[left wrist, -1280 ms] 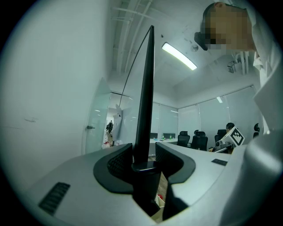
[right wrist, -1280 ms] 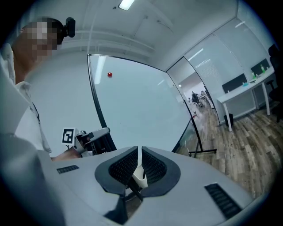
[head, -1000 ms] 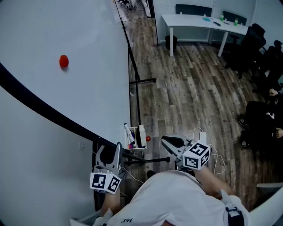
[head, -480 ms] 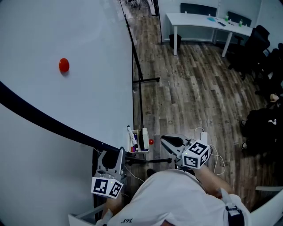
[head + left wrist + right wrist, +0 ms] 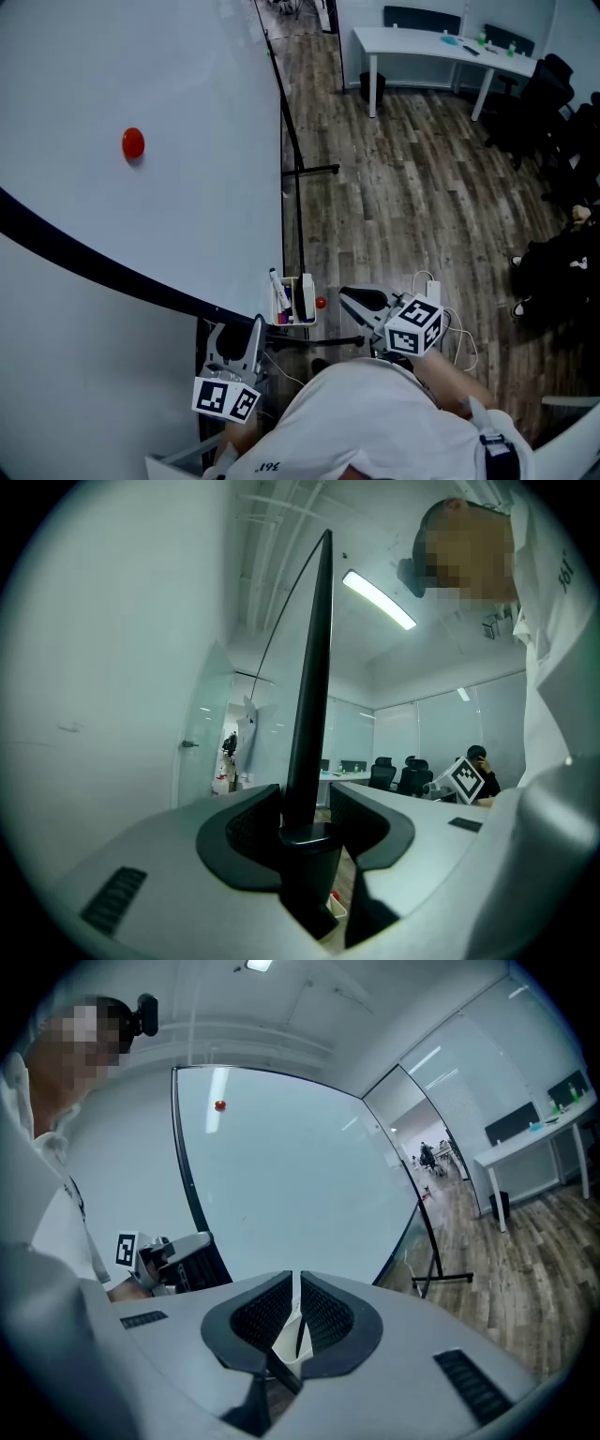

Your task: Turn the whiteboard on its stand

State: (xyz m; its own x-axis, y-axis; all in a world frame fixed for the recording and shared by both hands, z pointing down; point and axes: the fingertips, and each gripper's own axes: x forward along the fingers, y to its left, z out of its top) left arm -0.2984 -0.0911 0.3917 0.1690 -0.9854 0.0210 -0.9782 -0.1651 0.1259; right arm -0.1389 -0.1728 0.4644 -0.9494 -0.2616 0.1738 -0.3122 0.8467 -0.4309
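The whiteboard [image 5: 141, 75] fills the left of the head view, with a red magnet [image 5: 132, 143] on it and a black frame [image 5: 112, 267] along its edge. My left gripper [image 5: 234, 330] is shut on that frame at the board's lower corner. In the left gripper view the black frame [image 5: 314, 667] runs up between the pads of the left gripper [image 5: 305, 817]. My right gripper [image 5: 352, 298] hovers just right of the white marker tray [image 5: 306, 298], apart from it, jaws together and holding nothing. The right gripper view faces the whiteboard [image 5: 300, 1176] across the right gripper [image 5: 295, 1312].
The stand's black leg [image 5: 314, 171] reaches out over the wood floor. A white desk [image 5: 441, 52] and dark office chairs [image 5: 539, 103] stand at the back right. A seated person [image 5: 562, 253] is at the right edge. A white charger with cable [image 5: 427, 286] lies on the floor.
The left gripper and the board's black edge sit slightly lower in the head view than a second ago. The right gripper keeps its place.
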